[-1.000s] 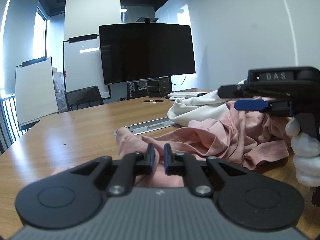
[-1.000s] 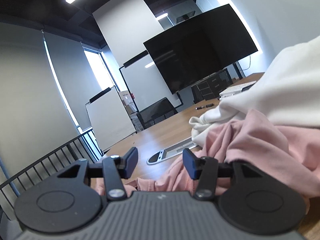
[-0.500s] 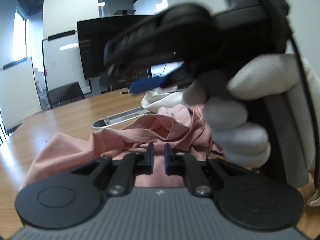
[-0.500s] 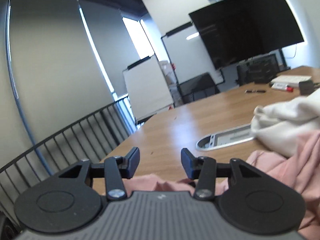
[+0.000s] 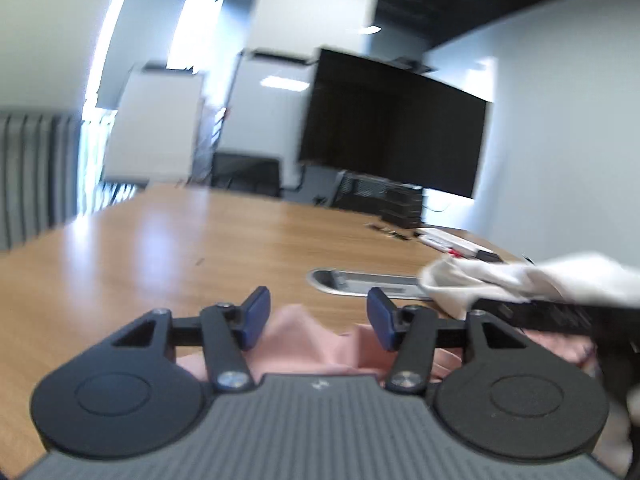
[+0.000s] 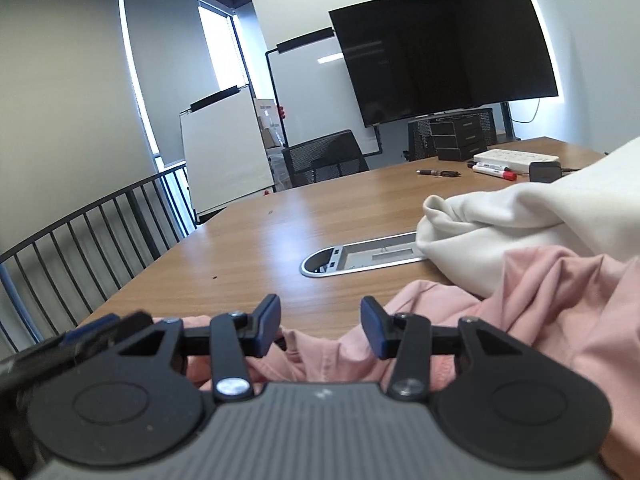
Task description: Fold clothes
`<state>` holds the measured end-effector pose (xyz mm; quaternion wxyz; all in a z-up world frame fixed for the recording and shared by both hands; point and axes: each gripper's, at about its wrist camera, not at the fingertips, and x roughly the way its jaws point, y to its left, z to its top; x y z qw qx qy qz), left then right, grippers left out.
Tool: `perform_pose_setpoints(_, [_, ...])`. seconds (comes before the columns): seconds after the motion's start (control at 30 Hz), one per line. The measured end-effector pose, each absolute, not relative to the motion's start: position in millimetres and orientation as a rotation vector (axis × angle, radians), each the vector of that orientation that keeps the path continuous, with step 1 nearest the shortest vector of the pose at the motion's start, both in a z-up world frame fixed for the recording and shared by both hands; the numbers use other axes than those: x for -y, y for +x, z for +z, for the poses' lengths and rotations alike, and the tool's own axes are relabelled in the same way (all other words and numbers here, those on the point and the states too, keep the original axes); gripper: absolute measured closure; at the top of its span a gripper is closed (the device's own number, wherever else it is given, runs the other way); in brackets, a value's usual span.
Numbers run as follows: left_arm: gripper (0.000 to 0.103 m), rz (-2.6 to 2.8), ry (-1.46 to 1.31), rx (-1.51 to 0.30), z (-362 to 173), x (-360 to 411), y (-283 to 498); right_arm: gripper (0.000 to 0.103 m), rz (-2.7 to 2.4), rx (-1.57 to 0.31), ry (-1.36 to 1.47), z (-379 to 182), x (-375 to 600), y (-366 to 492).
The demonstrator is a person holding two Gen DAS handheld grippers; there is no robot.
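Note:
A crumpled pink garment (image 6: 560, 308) lies on the wooden table (image 6: 320, 216), spreading right from under my right gripper (image 6: 320, 326). That gripper is open, its blue pads above the pink cloth without pinching it. My left gripper (image 5: 318, 322) is also open, with a pink fold (image 5: 304, 344) showing between and below its fingers; the view is blurred. A white garment (image 6: 520, 220) is heaped behind the pink one, and appears as the white garment (image 5: 520, 280) in the left wrist view. The other gripper's black body (image 5: 560, 316) crosses at the right.
A metal cable hatch (image 6: 360, 258) is set into the table beyond the clothes. Markers (image 6: 492, 170), a white box and a black adapter sit at the far end. A railing (image 6: 80, 240) runs along the left table edge. Chairs, whiteboards and a big screen (image 6: 440, 52) stand behind.
My left gripper has opened and let go of the pink cloth, and has swung left. The right gripper stayed open and dropped lower over the pink garment.

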<state>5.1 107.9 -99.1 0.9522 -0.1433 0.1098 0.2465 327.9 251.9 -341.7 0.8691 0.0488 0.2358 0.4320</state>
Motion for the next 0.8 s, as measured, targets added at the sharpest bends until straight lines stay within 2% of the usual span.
perform_pose_setpoints(0.17, [0.048,0.450,-0.467,-0.337,-107.9,-142.4,15.2,0.053,0.920,-0.445,0.116,-346.1,-255.5,316.7])
perform_pose_setpoints(0.23, [0.055,0.440,-0.484,-0.380,-111.9,-146.5,19.1,0.054,0.922,-0.433,0.124,-345.7,-252.1,311.9])
perform_pose_setpoints(0.3, [0.095,0.430,-0.476,-0.408,-113.3,-142.5,19.0,0.054,0.916,-0.428,0.132,-345.9,-249.5,311.1])
perform_pose_setpoints(0.33, [0.101,0.424,-0.468,-0.417,-113.6,-139.8,18.7,0.054,0.911,-0.426,0.136,-346.4,-247.9,312.7])
perform_pose_setpoints(0.67, [0.103,0.249,-0.100,-0.309,-112.1,-68.8,5.1,0.055,0.964,-0.432,0.314,-340.4,-216.4,331.4])
perform_pose_setpoints(0.8, [0.103,0.168,-0.001,-0.320,-117.2,-45.7,3.5,0.055,1.021,-0.410,0.315,-334.2,-209.8,324.3])
